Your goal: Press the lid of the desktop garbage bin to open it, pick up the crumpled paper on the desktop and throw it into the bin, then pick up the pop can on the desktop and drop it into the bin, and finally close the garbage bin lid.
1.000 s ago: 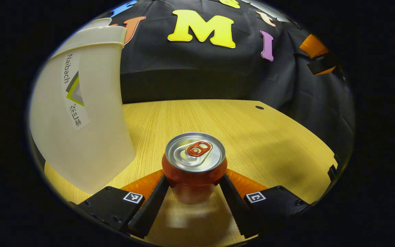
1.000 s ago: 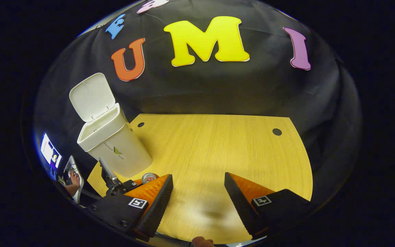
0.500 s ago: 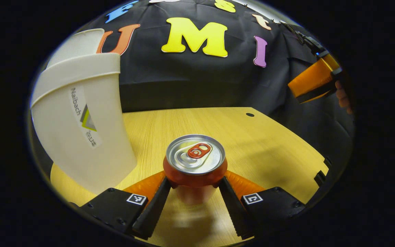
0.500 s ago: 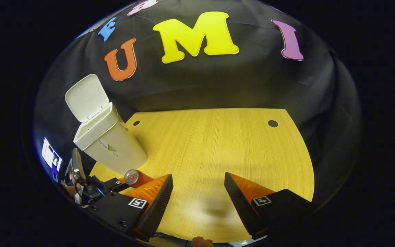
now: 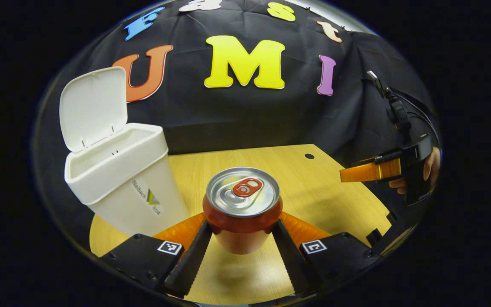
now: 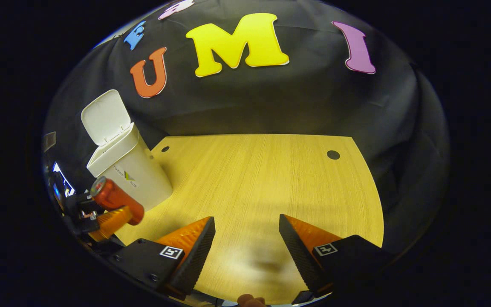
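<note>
Both fingers of the left claw (image 5: 242, 238) are pressed against the pop can (image 5: 242, 209), which is held upright clear of the worktop (image 5: 326, 200). Left of it and beyond, the garbage bin (image 5: 122, 179) is seen with its lid (image 5: 92, 106) raised. Right claw (image 6: 246, 243) is held spread, gripping nothing.

A recording booth set up as a desk scene is shown, not a lived-in room. A black cloth wall (image 6: 271, 102) is hung close behind a pale wooden counter (image 6: 262, 183), which is pierced by round cable holes near its far corners. A white desktop bin (image 5: 117, 179) is stood at the counter's left edge. A lit screen (image 6: 60, 181) is glimpsed beyond that edge.
</note>
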`<move>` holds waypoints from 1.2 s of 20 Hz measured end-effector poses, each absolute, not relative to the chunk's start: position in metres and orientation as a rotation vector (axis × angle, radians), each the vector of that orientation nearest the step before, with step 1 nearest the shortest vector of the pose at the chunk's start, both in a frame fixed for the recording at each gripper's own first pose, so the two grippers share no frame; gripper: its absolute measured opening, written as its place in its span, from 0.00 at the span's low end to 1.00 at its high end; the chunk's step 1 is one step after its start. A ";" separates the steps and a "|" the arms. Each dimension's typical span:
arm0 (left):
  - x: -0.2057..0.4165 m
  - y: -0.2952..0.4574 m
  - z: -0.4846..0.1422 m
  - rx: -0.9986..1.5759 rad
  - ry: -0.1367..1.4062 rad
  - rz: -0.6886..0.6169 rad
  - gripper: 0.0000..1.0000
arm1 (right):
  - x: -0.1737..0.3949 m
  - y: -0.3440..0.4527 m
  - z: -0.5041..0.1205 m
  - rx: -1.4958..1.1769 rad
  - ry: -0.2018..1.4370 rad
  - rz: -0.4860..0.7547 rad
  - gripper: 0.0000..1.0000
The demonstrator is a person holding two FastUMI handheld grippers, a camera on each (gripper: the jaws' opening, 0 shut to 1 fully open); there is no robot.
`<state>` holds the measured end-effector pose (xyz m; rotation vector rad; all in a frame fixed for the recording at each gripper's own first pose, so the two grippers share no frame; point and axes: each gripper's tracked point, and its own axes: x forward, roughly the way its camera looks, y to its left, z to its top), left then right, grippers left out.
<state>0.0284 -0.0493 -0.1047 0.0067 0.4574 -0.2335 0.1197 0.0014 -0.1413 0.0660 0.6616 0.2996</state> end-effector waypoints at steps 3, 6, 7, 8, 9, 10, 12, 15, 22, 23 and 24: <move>0.032 -0.037 -0.064 -0.018 0.425 -0.220 0.86 | 0.123 -0.007 -0.142 0.102 0.656 0.300 0.95; 0.042 -0.010 -0.030 -0.021 0.391 -0.177 0.86 | 0.123 -0.017 -0.154 0.095 0.664 0.285 0.90; 0.047 0.001 -0.017 -0.020 0.374 -0.154 0.86 | 0.121 -0.021 -0.159 0.093 0.674 0.277 0.90; 0.052 0.015 -0.005 -0.015 0.360 -0.132 0.86 | 0.119 -0.024 -0.162 0.100 0.681 0.269 0.95; 0.058 0.030 0.005 -0.005 0.334 -0.110 0.86 | 0.117 -0.025 -0.164 0.113 0.684 0.265 0.95; 0.066 0.047 0.014 0.004 0.307 -0.088 0.86 | 0.115 -0.024 -0.165 0.127 0.687 0.262 0.95; 0.077 0.085 0.012 0.012 0.308 -0.023 0.86 | 0.113 -0.025 -0.166 0.142 0.687 0.255 0.95; 0.090 0.128 0.009 -0.023 0.307 0.053 0.86 | 0.114 -0.030 -0.163 0.150 0.683 0.227 0.95; 0.119 0.181 -0.022 -0.048 0.341 0.098 0.86 | 0.108 -0.020 -0.170 0.188 0.705 0.170 0.91; 0.122 0.187 -0.027 -0.058 0.349 0.111 0.86 | 0.105 -0.017 -0.173 0.192 0.716 0.168 0.95; 0.123 0.191 -0.032 -0.071 0.356 0.118 0.87 | 0.102 -0.015 -0.176 0.189 0.725 0.165 0.95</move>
